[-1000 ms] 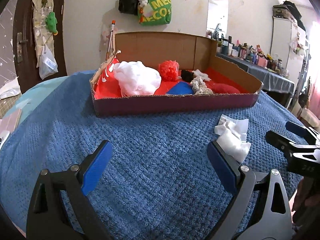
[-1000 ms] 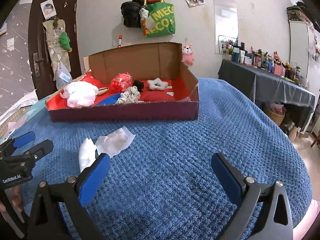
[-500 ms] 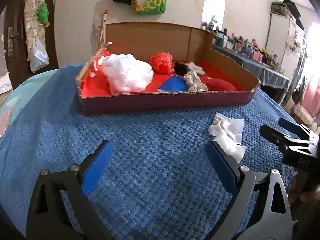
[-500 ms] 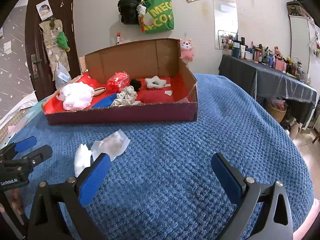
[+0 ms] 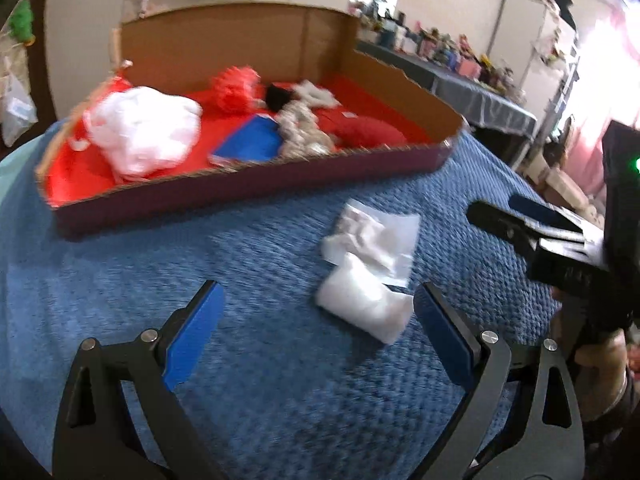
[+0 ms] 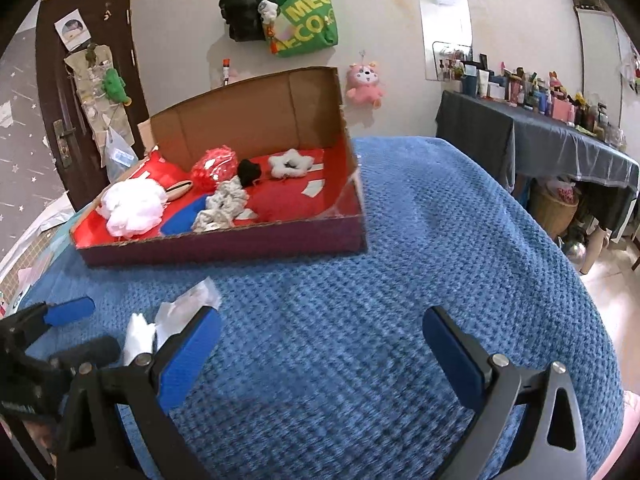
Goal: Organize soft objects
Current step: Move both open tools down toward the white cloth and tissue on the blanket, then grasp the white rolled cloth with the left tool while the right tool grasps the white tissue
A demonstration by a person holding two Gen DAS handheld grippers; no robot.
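Note:
A white soft packet [image 5: 366, 304] lies on the blue blanket with a clear crumpled wrapper [image 5: 374, 232] just behind it; both show at the lower left of the right wrist view [image 6: 138, 336]. My left gripper [image 5: 320, 340] is open and empty, the packet just ahead between its fingers, nearer the right one. My right gripper [image 6: 320, 356] is open and empty over bare blanket, to the right of the packet. A cardboard box [image 5: 248, 184] with a red floor holds a white fluffy item [image 5: 144, 134], a red mesh item [image 5: 236, 88] and several other soft things.
The blue blanket [image 6: 440, 240] covers a rounded surface that drops off at the right. The box [image 6: 240, 248] stands at the far side. A dark-draped table [image 6: 540, 148] with bottles is at the right. Bags hang on the wall [image 6: 304, 20].
My left gripper has swung right and closer to the white packet, which now lies between its fingers. The right gripper has shifted slightly forward; the packet sits lower left in its view.

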